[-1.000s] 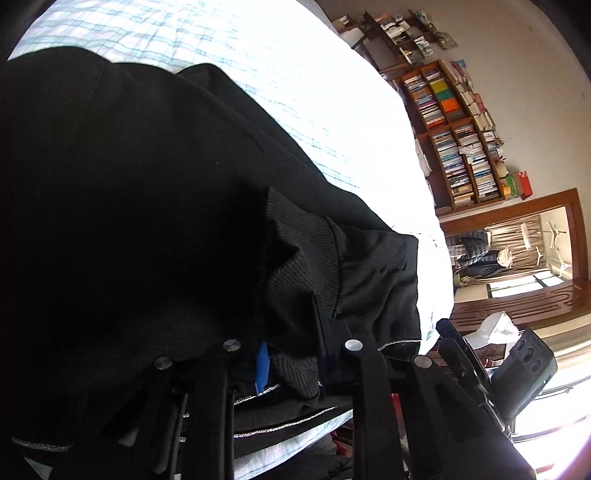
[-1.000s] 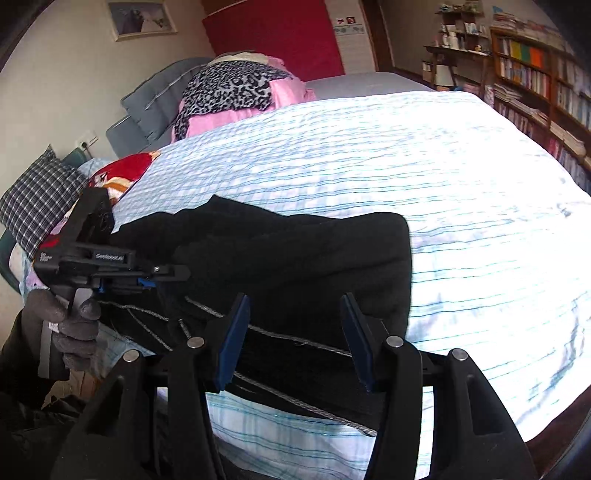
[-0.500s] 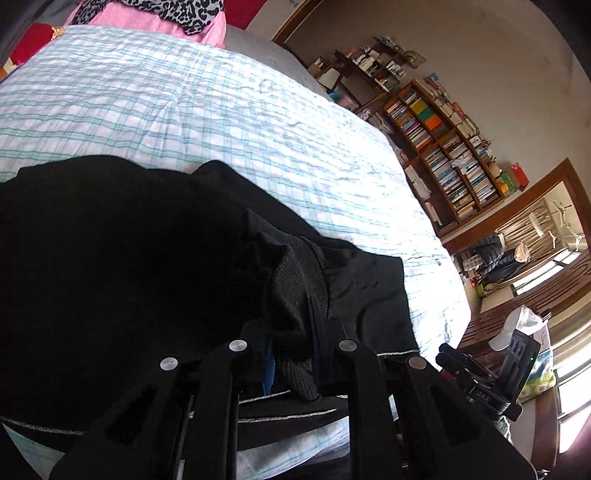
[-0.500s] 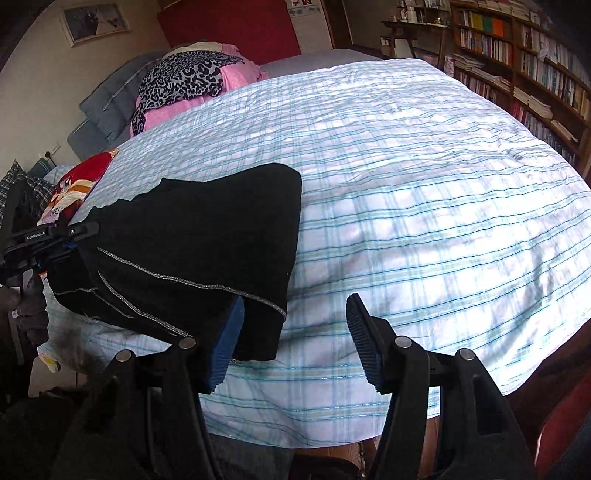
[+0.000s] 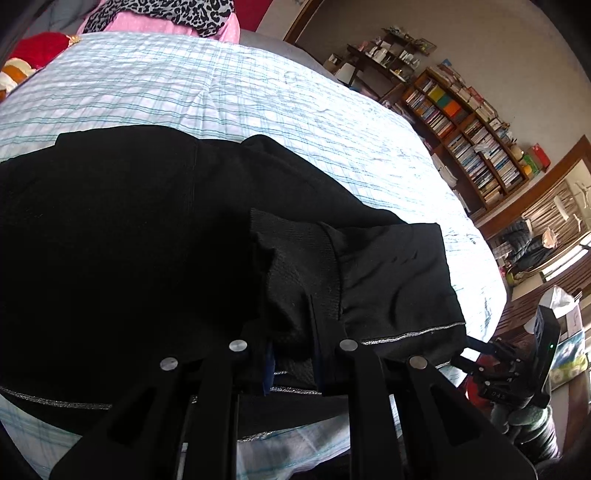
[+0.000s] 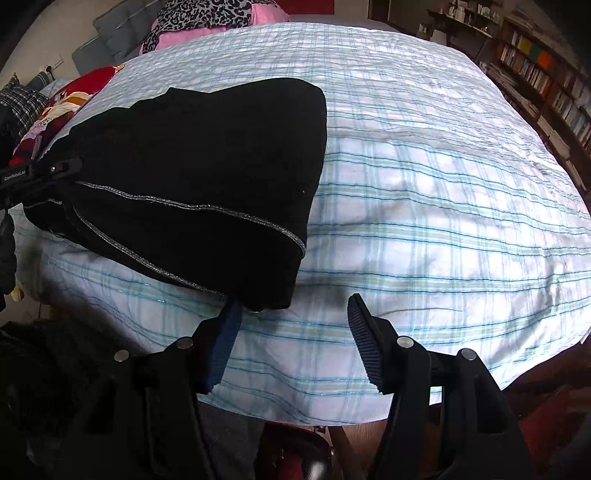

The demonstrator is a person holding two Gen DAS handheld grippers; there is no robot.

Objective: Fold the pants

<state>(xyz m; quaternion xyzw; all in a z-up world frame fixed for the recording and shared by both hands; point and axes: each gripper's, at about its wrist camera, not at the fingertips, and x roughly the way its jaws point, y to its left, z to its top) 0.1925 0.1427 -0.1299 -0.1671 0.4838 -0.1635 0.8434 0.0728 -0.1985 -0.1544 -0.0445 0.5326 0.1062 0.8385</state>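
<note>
Black pants point(image 6: 207, 177) with thin silver stripes lie folded on the near left part of a white and blue checked bed point(image 6: 424, 177). My left gripper point(image 5: 291, 332) is shut on a bunched ribbed part of the pants point(image 5: 295, 280); it also shows at the left edge of the right wrist view point(image 6: 55, 171). My right gripper point(image 6: 291, 332) is open and empty, just off the near corner of the pants at the bed's front edge. It shows small at the right of the left wrist view point(image 5: 476, 354).
Pillows and a leopard-print and pink blanket point(image 6: 207, 22) lie at the head of the bed. Bookshelves point(image 5: 469, 133) line the right wall, with a doorway point(image 5: 546, 229) beyond. A dark garment point(image 6: 44, 369) lies below the bed's front edge at left.
My right gripper has let go of the pants, opened and drawn back to the right toward the bed edge. The left gripper stays shut on the cloth and has lowered it onto the bed.
</note>
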